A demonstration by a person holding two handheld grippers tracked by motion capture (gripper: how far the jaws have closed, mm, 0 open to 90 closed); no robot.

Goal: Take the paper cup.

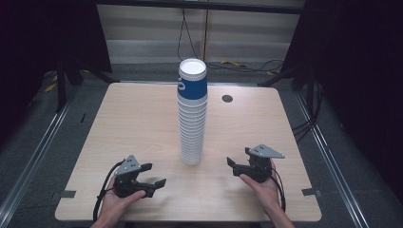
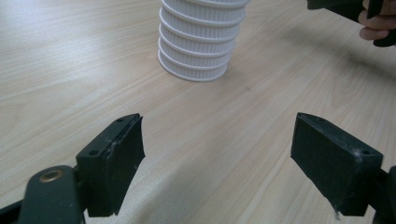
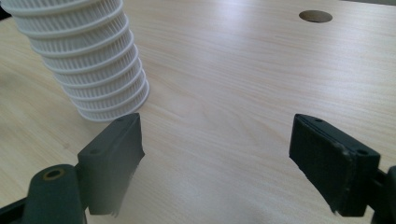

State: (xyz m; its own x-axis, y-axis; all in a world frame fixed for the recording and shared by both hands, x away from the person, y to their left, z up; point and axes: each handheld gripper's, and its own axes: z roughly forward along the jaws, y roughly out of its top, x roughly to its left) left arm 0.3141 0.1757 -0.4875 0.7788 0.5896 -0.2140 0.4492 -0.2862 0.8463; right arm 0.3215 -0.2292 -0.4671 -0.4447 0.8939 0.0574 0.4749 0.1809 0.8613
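**Open grippers flanking a tall cup stack**

While the person's two hands are resting near the table's [image 1: 142,114] front edge, the left gripper [image 1: 153,175] and the right gripper [image 1: 236,159] are sitting on either side of the stack of paper cups [image 1: 192,114], both with jaws spread wide and nothing between them. In the left gripper view the ribbed cups are standing ahead on bare wood, apart from the black pads [image 2: 123,154]. In the right gripper view the stack's foot is rising just beyond the left pad [image 3: 119,149], seemingly not touching. The stack is standing upright mid-table, its top cup banded in blue, probably centred so either gripper can reach it. Farther back, a round cable hole [image 1: 227,98] is showing.
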